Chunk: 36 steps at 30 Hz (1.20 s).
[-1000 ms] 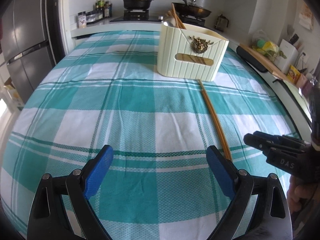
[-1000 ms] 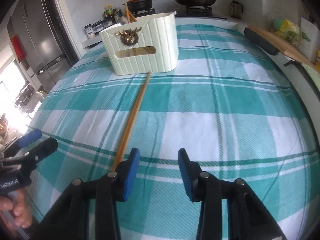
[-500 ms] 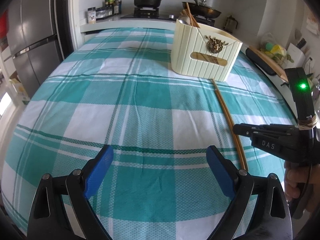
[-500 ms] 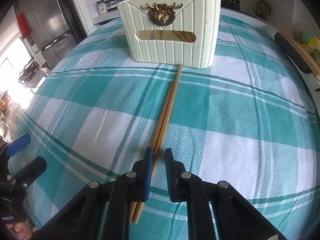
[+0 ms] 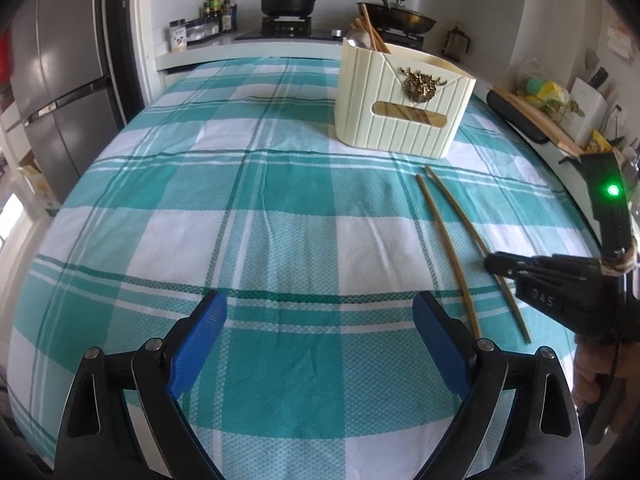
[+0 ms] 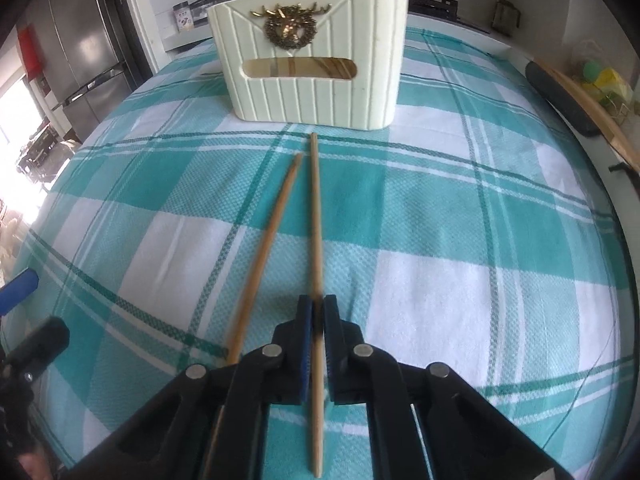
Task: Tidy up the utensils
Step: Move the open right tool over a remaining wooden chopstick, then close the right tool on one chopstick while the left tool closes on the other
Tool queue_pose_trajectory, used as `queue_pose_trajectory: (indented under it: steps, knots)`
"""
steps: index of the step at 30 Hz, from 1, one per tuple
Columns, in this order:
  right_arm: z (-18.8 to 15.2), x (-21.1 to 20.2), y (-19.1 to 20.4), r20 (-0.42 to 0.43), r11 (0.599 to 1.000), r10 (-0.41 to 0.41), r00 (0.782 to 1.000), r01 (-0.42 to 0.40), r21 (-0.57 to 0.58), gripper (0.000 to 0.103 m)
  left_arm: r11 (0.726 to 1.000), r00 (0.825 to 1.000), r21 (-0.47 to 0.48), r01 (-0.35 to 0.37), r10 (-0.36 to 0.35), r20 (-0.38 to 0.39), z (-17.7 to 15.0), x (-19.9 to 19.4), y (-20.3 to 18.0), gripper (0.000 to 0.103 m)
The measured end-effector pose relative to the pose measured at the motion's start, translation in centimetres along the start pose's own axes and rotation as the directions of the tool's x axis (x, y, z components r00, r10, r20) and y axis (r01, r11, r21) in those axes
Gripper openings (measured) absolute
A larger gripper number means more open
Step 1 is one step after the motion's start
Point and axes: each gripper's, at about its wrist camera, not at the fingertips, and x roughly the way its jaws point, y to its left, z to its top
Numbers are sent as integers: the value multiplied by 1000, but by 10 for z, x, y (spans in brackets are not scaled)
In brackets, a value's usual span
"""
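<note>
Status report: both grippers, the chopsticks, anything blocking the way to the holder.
Left gripper open, empty. Right gripper shut on one chopstick; second chopstick loose on the cloth beside it. Cream holder ahead, path clear.

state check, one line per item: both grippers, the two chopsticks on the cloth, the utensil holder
right gripper: shut on the right chopstick, near its back end
right chopstick: pinched between the fingers, tip toward the holder
left chopstick: loose on the cloth, not gripped
left gripper: open, nothing between the fingers
utensil holder: upright, already holds chopsticks and a spoon
</note>
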Motion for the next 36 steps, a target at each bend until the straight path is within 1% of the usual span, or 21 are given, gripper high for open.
queue_pose_trajectory:
  steps: [3, 6, 10, 11, 12, 14, 17, 21, 24, 25, 26, 28, 30, 31, 33, 34, 35, 36]
  knots:
    - [-21, -14, -17, 8, 999, -31, 999, 31, 36, 5, 1000, 1000, 0, 7, -7, -8, -1, 1, -1, 95]
    - [-46, -32, -35, 2, 994, -81, 997, 81, 78, 5, 1000, 1000, 19, 18, -18, -15, -3, 2, -9, 95]
    - [-71, -51, -50, -16, 989, -108, 994, 109, 97, 7, 996, 997, 40, 74, -72, -39, -4, 6, -24, 95]
    - [-74, -54, -52, -17, 989, -110, 994, 111, 99, 15, 995, 995, 45, 90, -88, -47, -4, 7, -28, 95]
    - [-77, -56, -54, -16, 989, -108, 994, 109, 101, 31, 993, 993, 49, 106, -104, -53, -3, 7, -32, 95]
    - [-79, -63, -59, 12, 991, -88, 996, 87, 105, 43, 988, 988, 59, 143, -139, -66, -2, 7, -41, 95]
    - [-76, -67, -64, 28, 993, -61, 998, 57, 99, 44, 980, 980, 75, 183, -176, -91, 3, 11, -52, 95]
    - [-66, -61, -63, 26, 998, -6, 1000, 5, 67, 43, 977, 978, 108, 183, -170, -120, 15, 28, -69, 95]
    - [-57, -44, -59, -13, 1000, -25, 1000, 25, 4, 43, 975, 976, 136, 176, -155, -152, 24, 49, -81, 88]
    - [-54, -37, -60, -25, 1000, -29, 999, 29, 2, 43, 974, 974, 143, 178, -154, -166, 26, 56, -83, 83]
    - [-52, -35, -59, -8, 1000, -30, 1000, 30, -7, 42, 973, 972, 148, 176, -148, -182, 29, 64, -86, 79]
    - [-42, -30, -59, 0, 999, -40, 999, 40, -32, 38, 974, 968, 149, 173, -140, -206, 36, 80, -91, 75]
    - [-31, -23, -62, 9, 999, -35, 999, 36, -34, 30, 975, 975, 167, 147, -115, -190, 44, 88, -95, 74]
    - [-24, -19, -63, 14, 999, -34, 999, 35, -35, 28, 975, 974, 170, 146, -111, -197, 49, 94, -98, 72]
    - [-11, -12, -65, 22, 999, -16, 1000, 16, -33, 24, 973, 972, 175, 153, -116, -204, 60, 103, -102, 71]
    - [-4, -7, -66, 21, 999, -9, 1000, 10, -35, 23, 971, 970, 176, 159, -121, -209, 65, 107, -104, 68]
    - [3, -4, -66, 20, 999, -9, 1000, 10, -40, 18, 970, 969, 178, 166, -127, -213, 70, 110, -106, 61]
    - [9, -1, -66, 17, 999, -5, 1000, 6, -43, 14, 969, 968, 180, 171, -131, -216, 74, 114, -108, 57]
